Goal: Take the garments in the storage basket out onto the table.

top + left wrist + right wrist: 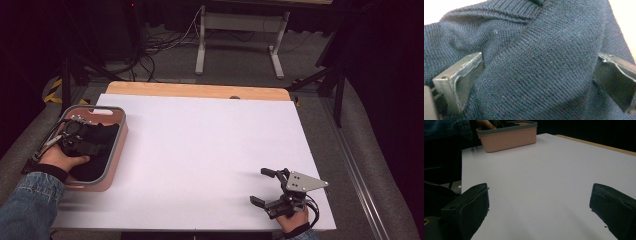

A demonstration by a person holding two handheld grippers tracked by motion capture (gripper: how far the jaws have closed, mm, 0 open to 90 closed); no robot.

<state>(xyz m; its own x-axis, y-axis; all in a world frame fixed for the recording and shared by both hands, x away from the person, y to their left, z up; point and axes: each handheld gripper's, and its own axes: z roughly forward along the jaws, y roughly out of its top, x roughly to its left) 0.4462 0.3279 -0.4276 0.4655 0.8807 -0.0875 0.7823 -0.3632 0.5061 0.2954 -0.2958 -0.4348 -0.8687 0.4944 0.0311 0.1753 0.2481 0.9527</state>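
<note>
A pink basket (pixel 118 146) with a grey rim stands at the table's left edge and holds a dark blue knitted garment (pixel 100 155). My left gripper (pixel 91 142) reaches down into the basket on top of that garment. In the left gripper view its jaws stand wide apart, open (pixel 539 67), pressed against the knit (pixel 544 35), with a raised fold of it lying between them. My right gripper (pixel 260 186) hovers near the front right corner of the white table (pixel 200 145), open with nothing between its fingers (pixel 539 202). From there the basket (pixel 509 137) sits far off.
The white sheet covers a wooden tabletop whose far edge (pixel 195 90) shows. Beyond it, on the grey floor, stand a white table frame (pixel 201 47) and loose cables (pixel 160 42). A person's denim sleeve (pixel 27 205) comes in at the lower left.
</note>
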